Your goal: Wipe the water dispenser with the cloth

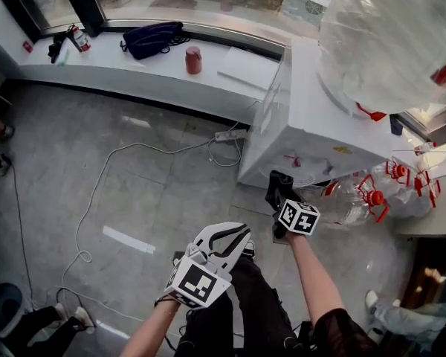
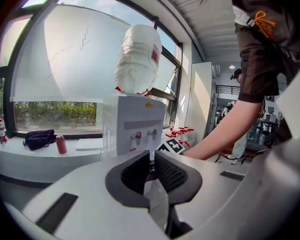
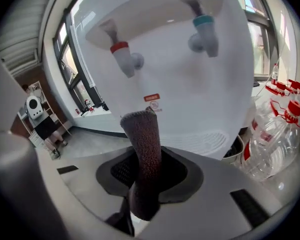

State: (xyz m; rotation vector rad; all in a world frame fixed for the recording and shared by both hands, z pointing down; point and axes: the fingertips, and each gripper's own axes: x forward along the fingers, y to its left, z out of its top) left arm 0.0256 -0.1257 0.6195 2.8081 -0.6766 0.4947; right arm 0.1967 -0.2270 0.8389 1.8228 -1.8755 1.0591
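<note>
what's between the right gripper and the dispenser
Only the cloth: clamped in the right gripper, it sticks out toward the dispenser front. The right gripper view shows this; whether it touches can't be told.

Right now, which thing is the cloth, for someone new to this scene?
Find the white water dispenser under the upturned bottle. In front of its taps, the right gripper pinches the cloth: a dark, fuzzy strip standing upright, unlike the smooth white surfaces around it.

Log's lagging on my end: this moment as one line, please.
right gripper: shut on cloth | cloth: near water dispenser front, contact unclear | left gripper: shut, empty
</note>
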